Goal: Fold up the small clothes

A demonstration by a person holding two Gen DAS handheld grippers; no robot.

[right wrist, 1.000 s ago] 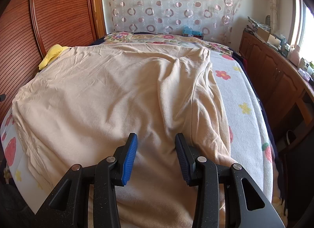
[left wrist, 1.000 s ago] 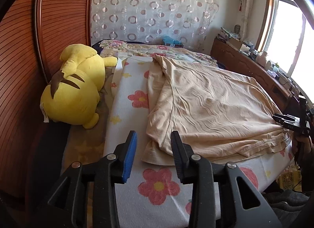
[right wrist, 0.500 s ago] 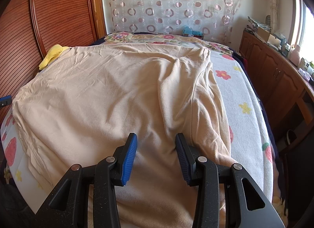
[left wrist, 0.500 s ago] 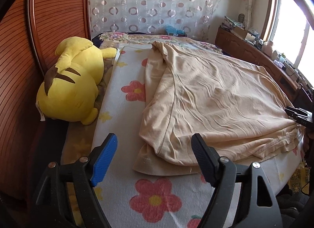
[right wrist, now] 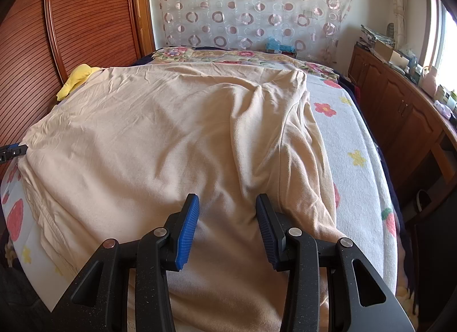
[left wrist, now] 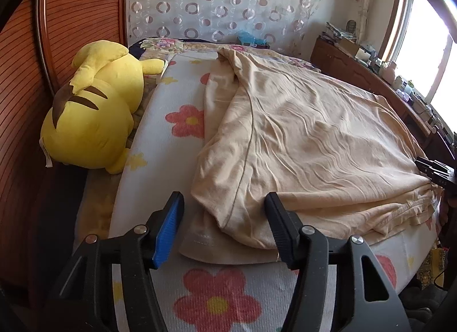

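A large beige garment (left wrist: 300, 137) lies spread and part-folded on the flowered bed cover (left wrist: 177, 103). My left gripper (left wrist: 224, 200) is low over its near-left corner, a folded lip of cloth between the jaws. They are closing and stand apart from the fabric on the left side. My right gripper (right wrist: 227, 199) rests over the garment (right wrist: 160, 137) at its opposite edge. Its blue pads (right wrist: 187, 226) are apart, with cloth lying between and under them. Each gripper shows in the other's view, the right gripper (left wrist: 434, 170) and the left gripper (right wrist: 12, 151), at the cloth's edges.
A yellow plush toy (left wrist: 94, 115) lies at the bed's left against the ribbed wooden wall (left wrist: 80, 12). A wooden cabinet (right wrist: 400, 109) with clutter on top runs along the right under the window. A patterned curtain (right wrist: 242, 12) hangs behind the bed.
My left gripper spread wide, then narrowed a little, while sinking forward onto the garment's near-left corner. The right gripper and the cloth under it have not moved.
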